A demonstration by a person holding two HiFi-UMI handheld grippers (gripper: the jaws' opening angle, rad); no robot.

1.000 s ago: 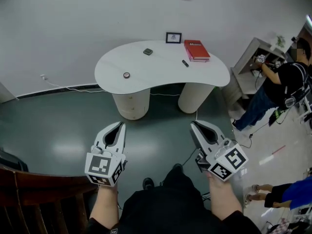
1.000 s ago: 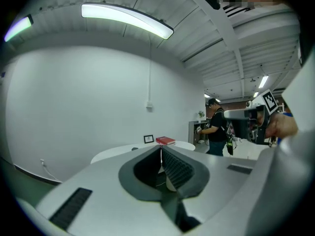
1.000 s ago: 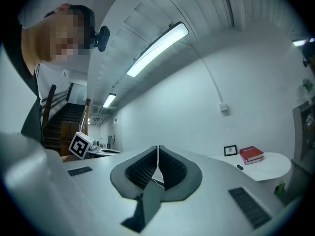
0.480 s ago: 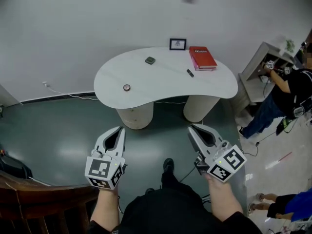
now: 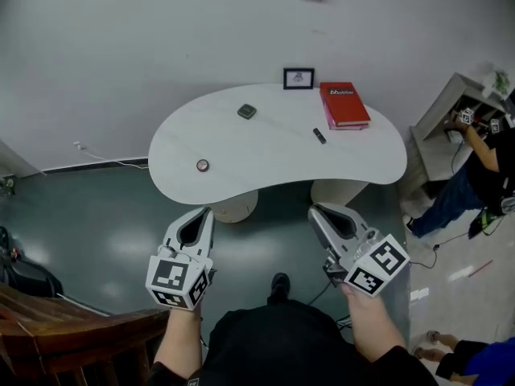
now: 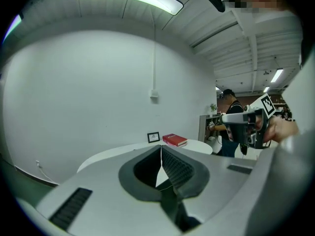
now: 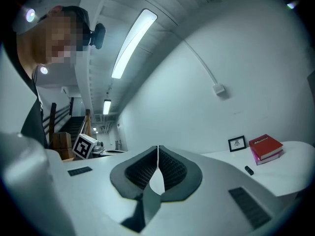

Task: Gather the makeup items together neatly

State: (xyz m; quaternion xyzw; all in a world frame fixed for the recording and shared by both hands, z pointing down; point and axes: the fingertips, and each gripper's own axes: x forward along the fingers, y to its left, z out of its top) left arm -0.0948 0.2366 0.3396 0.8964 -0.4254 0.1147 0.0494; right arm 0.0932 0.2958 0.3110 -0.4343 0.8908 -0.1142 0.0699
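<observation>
table top point(image 5: 265, 155): white, smooth, matt with a faint sheen. 
floor point(image 5: 88, 232): dark green, glossy, shows soft light patches. 
wall point(image 5: 161, 39): white, matt paint. 
left gripper point(image 5: 207, 212) and right gripper point(image 5: 315, 210): light grey matt plastic shells. their inner pads point(image 6: 178, 168) are dark, ribbed and look rubbery. 
book point(image 5: 344, 104): red cover, slight gloss. 
picture frame point(image 5: 298, 78): black, smooth. 
railing point(image 5: 48, 324), near left: dark brown wood, polished.
</observation>
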